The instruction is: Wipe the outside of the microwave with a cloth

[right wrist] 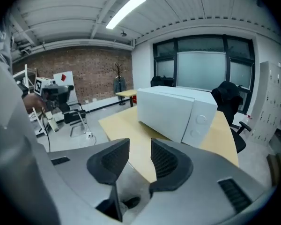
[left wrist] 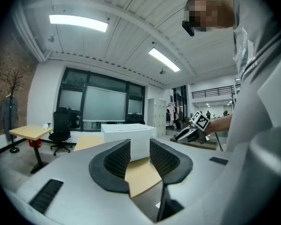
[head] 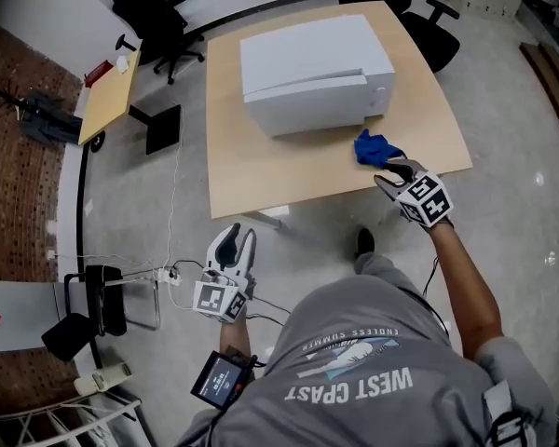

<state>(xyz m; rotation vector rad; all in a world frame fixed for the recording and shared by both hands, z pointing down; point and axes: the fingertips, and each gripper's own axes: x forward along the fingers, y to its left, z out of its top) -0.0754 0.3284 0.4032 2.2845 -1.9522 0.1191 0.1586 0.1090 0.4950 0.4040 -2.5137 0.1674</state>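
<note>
A white microwave [head: 312,73] stands on the light wooden table [head: 261,161], its door facing the front edge. A crumpled blue cloth [head: 377,147] lies on the table by the microwave's front right corner. My right gripper [head: 391,172] hovers at the table's front edge just in front of the cloth, not touching it; its jaws are open and empty [right wrist: 140,161], and the microwave [right wrist: 178,114] shows beyond them. My left gripper [head: 238,240] hangs low over the floor in front of the table, open and empty [left wrist: 140,156], pointing toward the microwave [left wrist: 129,137].
Black office chairs [head: 168,26] stand behind the table, one [head: 429,26] at its far right. A small wooden side table [head: 112,96] sits to the left. A black chair [head: 88,315] and cables [head: 168,273] lie on the floor near my left gripper.
</note>
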